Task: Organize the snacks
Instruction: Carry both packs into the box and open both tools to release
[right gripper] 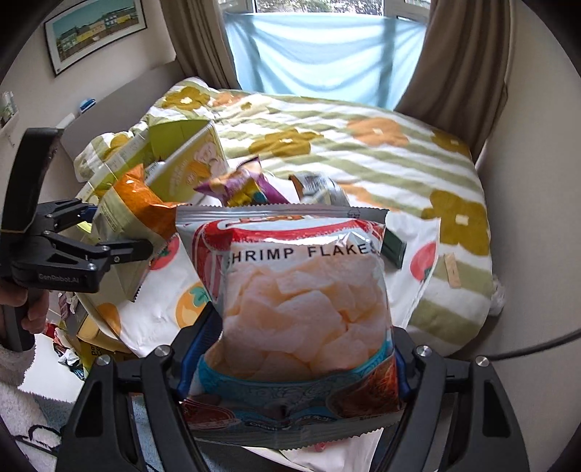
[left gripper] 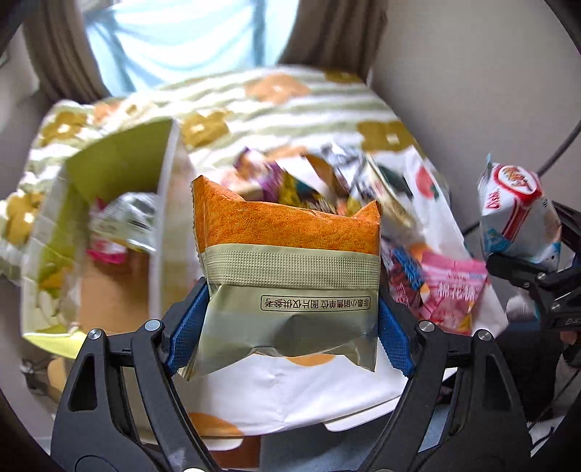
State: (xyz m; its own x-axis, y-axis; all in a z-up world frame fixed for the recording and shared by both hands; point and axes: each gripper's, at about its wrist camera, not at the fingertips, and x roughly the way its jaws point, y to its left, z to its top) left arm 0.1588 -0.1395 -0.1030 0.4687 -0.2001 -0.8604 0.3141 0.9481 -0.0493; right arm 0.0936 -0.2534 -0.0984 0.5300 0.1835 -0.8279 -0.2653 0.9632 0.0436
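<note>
My left gripper is shut on an orange and gold snack bag, held above the bed; the bag also shows in the right wrist view. My right gripper is shut on a shrimp flakes bag, which also shows at the right of the left wrist view. A green open box lies left of the orange bag with a silver and pink packet inside. Several loose snack packets lie on a white fruit-print bag behind.
A bed with a flower-and-stripe cover fills the scene. Curtains and a blue cloth hang behind. A wall runs along the right. A framed picture hangs left. Clutter lies on the floor.
</note>
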